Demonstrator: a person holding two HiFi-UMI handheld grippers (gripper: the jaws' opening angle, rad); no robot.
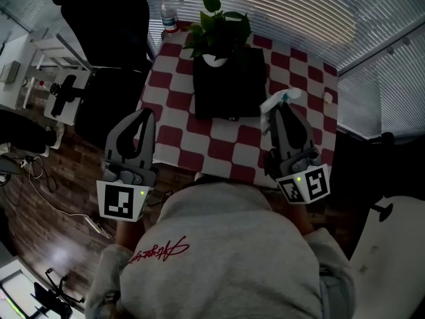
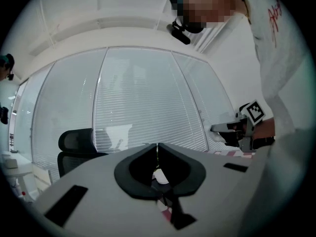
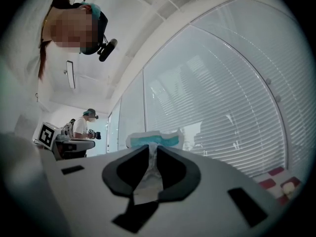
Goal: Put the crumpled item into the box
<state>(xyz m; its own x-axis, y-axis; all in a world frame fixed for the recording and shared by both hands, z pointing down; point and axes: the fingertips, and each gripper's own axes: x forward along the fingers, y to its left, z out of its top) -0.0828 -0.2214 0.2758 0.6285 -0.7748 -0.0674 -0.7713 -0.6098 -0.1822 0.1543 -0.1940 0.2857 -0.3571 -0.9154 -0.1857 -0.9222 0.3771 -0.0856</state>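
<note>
- Crumpled item (image 1: 281, 99), a white wad with a teal patch, is pinched in the tips of the right gripper (image 1: 279, 109) in the head view. It is raised over the near right part of the table, just right of the black box (image 1: 229, 88) and not yet in it.
- We judge the step in hand to be the carry to the box. We should swing left and forward until the wad is over the box's middle, go low, and only then part the jaws, since so light a thing may drift or cling to a pad.
- A potted plant (image 1: 216, 42) crowds the box's far edge, so we would keep to the near half. We cannot tell from here whether the box's top is open.
- Left gripper (image 1: 147, 115) hangs off the table's left edge.
- The table wears a red-and-white checked cloth (image 1: 174, 92). A water bottle (image 1: 169, 12) stands at its far left corner and a black office chair (image 1: 99, 18) is beside it. Wood floor (image 1: 66, 198) lies below and slatted blinds (image 1: 299, 12) run behind.
- In the left gripper view, the jaws meet tip to tip, clenched on nothing. Blinds fill the window beyond, and the chair sits low at left.
- In the right gripper view, the jaws grasp the wad, which bulges above the tips and trails down between them. Another person (image 3: 89, 125) stands far off at left.
</note>
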